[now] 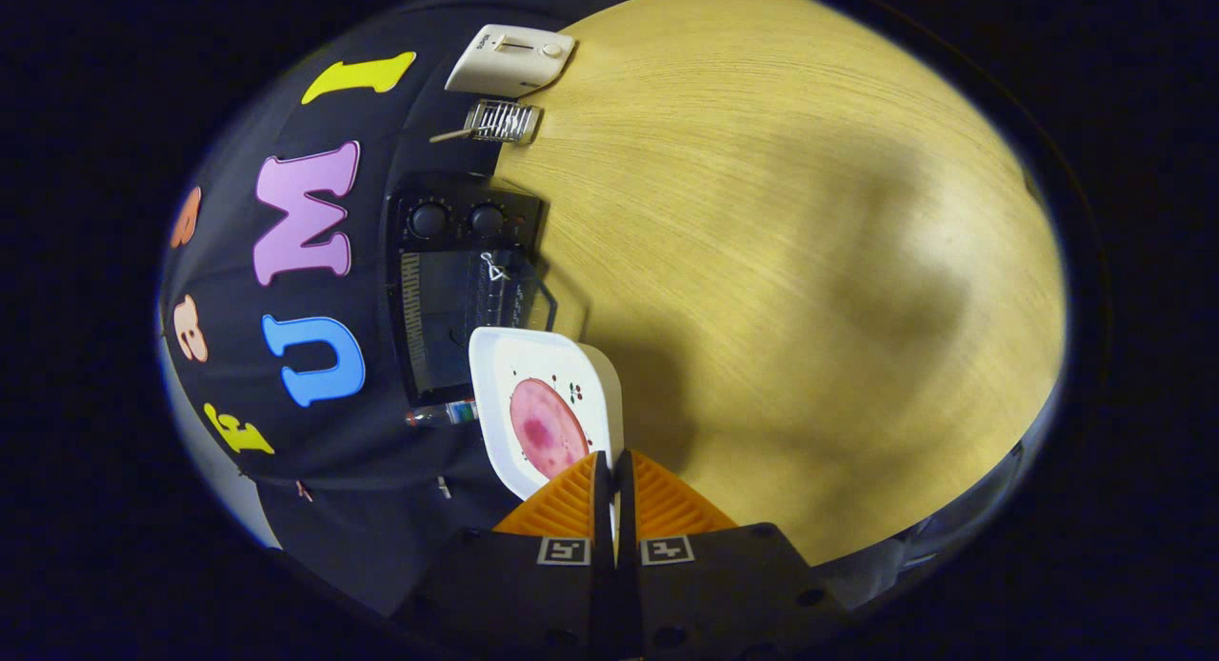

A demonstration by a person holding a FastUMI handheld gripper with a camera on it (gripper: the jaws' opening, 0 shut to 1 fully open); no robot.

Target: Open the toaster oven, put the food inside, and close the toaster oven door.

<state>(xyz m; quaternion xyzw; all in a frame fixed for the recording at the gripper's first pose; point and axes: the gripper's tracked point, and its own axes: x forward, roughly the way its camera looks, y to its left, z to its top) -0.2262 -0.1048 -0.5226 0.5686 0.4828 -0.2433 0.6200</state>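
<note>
My gripper [610, 463] is shut on the near rim of a white square plate [505, 356], which hangs in the air just ahead of the fingers. A round pink slice of food [547, 428] lies on the plate. Right beyond the plate stands the black toaster oven [462, 290], with two knobs [457, 221] at one end. Its glass door [519, 294] is folded down open toward the table, and the dark inside shows behind it. The plate's far edge overlaps the oven's mouth in this view.
The wooden table [781, 261] stretches wide beside the oven. Past the oven stand a white pop-up toaster [509, 59] and a small wire grill with a wooden handle [497, 121]. A small clear bottle [443, 413] lies by the oven's other end.
</note>
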